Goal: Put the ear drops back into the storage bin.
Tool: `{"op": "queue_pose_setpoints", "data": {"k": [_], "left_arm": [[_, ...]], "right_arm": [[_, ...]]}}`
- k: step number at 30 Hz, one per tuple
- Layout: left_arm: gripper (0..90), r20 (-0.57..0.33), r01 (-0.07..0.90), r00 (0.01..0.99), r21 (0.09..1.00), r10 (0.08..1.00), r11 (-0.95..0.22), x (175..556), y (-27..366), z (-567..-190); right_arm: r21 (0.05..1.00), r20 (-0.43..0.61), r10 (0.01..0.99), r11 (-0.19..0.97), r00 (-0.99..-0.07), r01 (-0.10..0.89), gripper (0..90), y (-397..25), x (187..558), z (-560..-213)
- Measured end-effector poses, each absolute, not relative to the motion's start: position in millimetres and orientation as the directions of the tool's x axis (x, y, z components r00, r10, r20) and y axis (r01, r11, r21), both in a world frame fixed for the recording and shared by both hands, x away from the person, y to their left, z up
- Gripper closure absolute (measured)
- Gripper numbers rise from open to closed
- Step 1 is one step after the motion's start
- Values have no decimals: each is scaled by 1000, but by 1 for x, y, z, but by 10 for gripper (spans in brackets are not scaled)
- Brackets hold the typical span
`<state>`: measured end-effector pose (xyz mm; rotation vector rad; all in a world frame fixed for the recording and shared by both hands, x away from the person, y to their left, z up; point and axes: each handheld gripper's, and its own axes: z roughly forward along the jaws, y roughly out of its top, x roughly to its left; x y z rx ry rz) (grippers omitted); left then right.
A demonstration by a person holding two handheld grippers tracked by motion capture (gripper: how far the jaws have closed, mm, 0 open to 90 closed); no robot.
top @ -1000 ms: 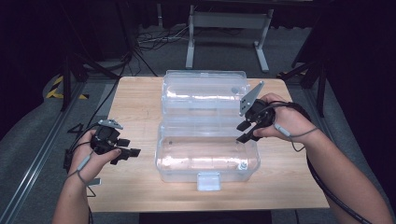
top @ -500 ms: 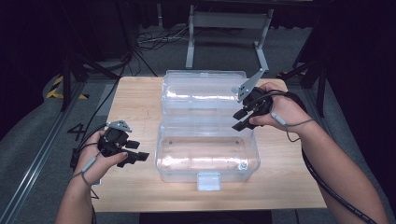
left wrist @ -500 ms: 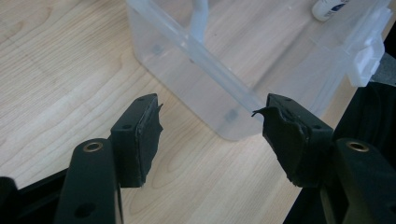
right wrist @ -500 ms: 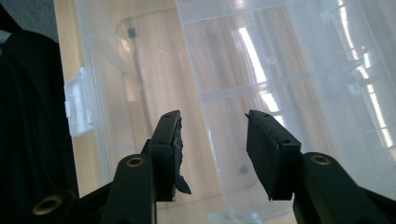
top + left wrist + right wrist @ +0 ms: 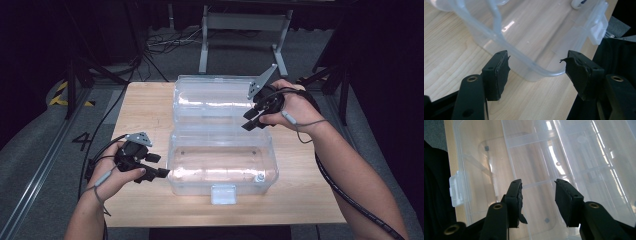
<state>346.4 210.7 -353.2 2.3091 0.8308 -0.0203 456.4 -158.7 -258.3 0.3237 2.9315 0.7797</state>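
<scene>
A: Left gripper [image 5: 156, 165] is lower and further right than a second ago, jaws now at the clear plastic box's [image 5: 222, 165] near-left corner, apart around it.

B: Right gripper [image 5: 253, 118]?

A: It's farther back than before, now over the open lid [image 5: 212, 100], near its right edge. Jaws apart.

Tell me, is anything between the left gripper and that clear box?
Nothing visible. The left gripper is open beside the near left corner of the box, and in the left gripper view that corner sits right between its jaws, with bare table around it.
</scene>
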Motion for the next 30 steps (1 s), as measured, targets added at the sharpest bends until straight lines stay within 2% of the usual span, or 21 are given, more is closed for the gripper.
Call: {"op": "queue_pose_setpoints", "data": {"k": [19, 30], "left_arm": [[350, -174, 447, 887, 563, 428, -696, 339, 156, -361], [368, -122, 411, 906, 483, 405, -773, 339, 139, -369]], "right_arm": [[515, -22, 233, 836, -972, 188, 576, -163, 458, -254], [527, -22, 230, 830, -973, 185, 576, -163, 460, -255]]}}
